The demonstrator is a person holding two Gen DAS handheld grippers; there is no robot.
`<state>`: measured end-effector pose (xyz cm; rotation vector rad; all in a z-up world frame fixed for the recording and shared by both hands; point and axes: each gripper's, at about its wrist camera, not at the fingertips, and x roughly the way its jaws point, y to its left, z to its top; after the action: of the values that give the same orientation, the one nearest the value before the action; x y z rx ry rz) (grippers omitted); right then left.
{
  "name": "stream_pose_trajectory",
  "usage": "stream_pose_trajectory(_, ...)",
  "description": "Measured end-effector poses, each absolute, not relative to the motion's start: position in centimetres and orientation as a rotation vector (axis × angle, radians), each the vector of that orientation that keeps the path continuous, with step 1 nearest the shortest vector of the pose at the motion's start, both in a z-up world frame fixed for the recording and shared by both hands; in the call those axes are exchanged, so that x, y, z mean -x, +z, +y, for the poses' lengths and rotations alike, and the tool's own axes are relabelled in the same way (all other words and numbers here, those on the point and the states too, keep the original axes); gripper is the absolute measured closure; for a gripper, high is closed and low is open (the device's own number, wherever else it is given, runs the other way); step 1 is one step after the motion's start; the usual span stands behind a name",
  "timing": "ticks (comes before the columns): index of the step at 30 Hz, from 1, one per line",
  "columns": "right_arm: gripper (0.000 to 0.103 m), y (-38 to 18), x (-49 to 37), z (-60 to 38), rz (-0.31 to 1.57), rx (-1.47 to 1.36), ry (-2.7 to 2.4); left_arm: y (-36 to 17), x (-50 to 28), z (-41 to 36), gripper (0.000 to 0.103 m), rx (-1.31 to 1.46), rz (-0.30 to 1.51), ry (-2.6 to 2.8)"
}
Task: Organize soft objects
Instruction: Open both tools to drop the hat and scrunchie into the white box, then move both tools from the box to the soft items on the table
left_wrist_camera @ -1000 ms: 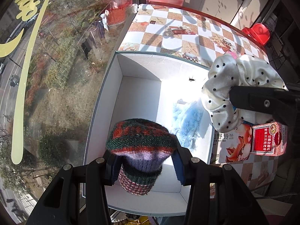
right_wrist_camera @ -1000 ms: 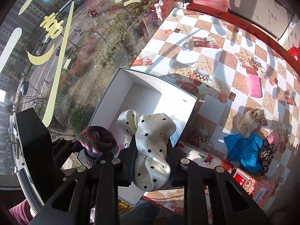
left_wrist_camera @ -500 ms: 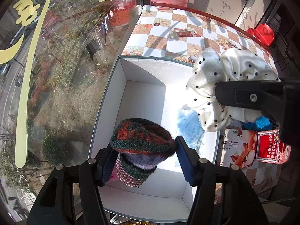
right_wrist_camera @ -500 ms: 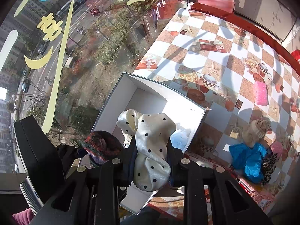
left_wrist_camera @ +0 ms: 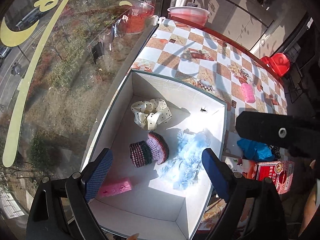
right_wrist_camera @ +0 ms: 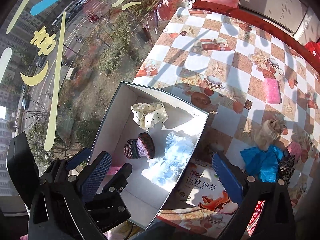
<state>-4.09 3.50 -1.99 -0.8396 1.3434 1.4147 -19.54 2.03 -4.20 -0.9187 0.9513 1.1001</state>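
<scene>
An open white box [left_wrist_camera: 223, 120] stands at the table's window edge. Inside it lie a cream polka-dot scrunchie [left_wrist_camera: 151, 113], a striped knitted hat [left_wrist_camera: 149, 152] on its side, a pale blue fluffy piece [left_wrist_camera: 188, 160] and a pink sponge [left_wrist_camera: 116, 188]. My left gripper [left_wrist_camera: 157, 153] hangs over the box; its jaws are opening with nothing between the pads. My right gripper [right_wrist_camera: 160, 156] hovers over the box's near right edge, jaws also opening and empty. The scrunchie [right_wrist_camera: 150, 115] and the hat [right_wrist_camera: 140, 147] rest on the box floor below both grippers.
To the right of the box, on the checked tablecloth, lie a blue plastic bag [right_wrist_camera: 262, 162], a beige cloth [right_wrist_camera: 269, 132], a leopard-print piece [right_wrist_camera: 288, 168] and a pink sponge [right_wrist_camera: 272, 90]. A printed carton [right_wrist_camera: 202, 186] adjoins the box. Window glass [right_wrist_camera: 60, 80] runs along the left.
Both grippers went from shut to wide apart. The knitted hat dropped out of the left one and the scrunchie out of the right one; both now lie in the box.
</scene>
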Motion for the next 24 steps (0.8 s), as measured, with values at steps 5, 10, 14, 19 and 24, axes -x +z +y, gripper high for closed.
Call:
stream_pose_trajectory(5,0.001,-1.8,3.1,3.1,1.372,0.817,1.4,-3.9,19.4,2.1,0.011,0.949,0.947,1.065)
stream_pose_trajectory(10,0.001,-1.1,0.8,2.2,1.41,0.769,1.368,-3.0,18.1,2.1,0.011,0.944,0.944,1.022)
stream_pose_trajectory(14,0.001,-0.1,-2.8,1.2,1.439,0.698,1.321,-2.3,16.3,2.0,0.011,0.913,0.963,0.976)
stream_pose_trajectory(19,0.001,0.9,-9.2,-1.2,1.475,0.596,1.207,-1.7,12.8,1.8,0.01,0.839,1.008,0.9)
stream_pose_trajectory(24,0.001,0.9,-16.5,-4.4,1.51,0.489,1.053,-1.9,8.4,1.4,0.01,0.77,1.067,0.815)
